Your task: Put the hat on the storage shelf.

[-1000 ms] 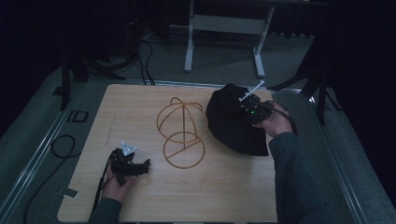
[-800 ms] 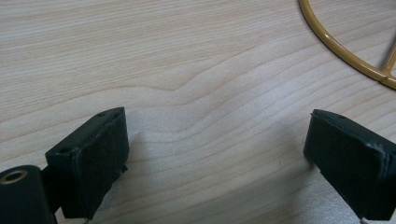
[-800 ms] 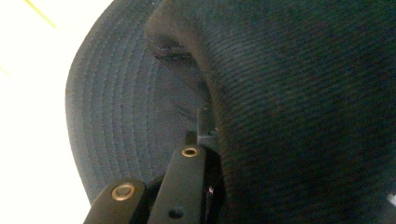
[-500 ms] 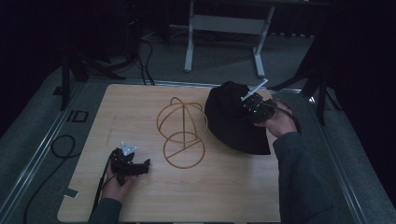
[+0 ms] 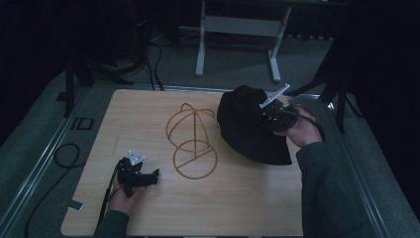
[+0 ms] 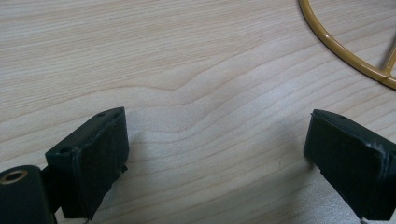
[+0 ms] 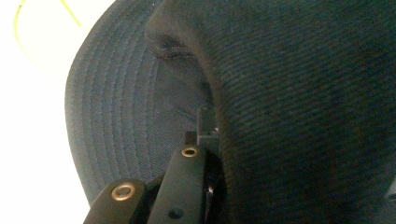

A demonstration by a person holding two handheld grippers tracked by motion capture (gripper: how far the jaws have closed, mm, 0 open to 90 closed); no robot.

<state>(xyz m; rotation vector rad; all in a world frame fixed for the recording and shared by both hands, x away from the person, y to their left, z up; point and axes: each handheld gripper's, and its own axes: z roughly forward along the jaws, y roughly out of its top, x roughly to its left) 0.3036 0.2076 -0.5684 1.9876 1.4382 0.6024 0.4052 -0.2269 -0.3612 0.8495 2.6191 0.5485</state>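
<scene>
Black hat (image 5: 250, 130): right side of tabletop (image 5: 148, 114), just right of wire stand (image 5: 193, 141). Right gripper (image 5: 270, 113) jaws clamped on its crown fabric. Left gripper (image 5: 143, 179) jaws wide, empty, resting well apart, lower left.

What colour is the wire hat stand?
Golden yellow wire hat stand, clearest in the high view.

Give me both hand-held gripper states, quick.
Left hand-held gripper: open, nothing between its jaws, low over the wooden table.
Right hand-held gripper: shut on the black bucket hat.
</scene>
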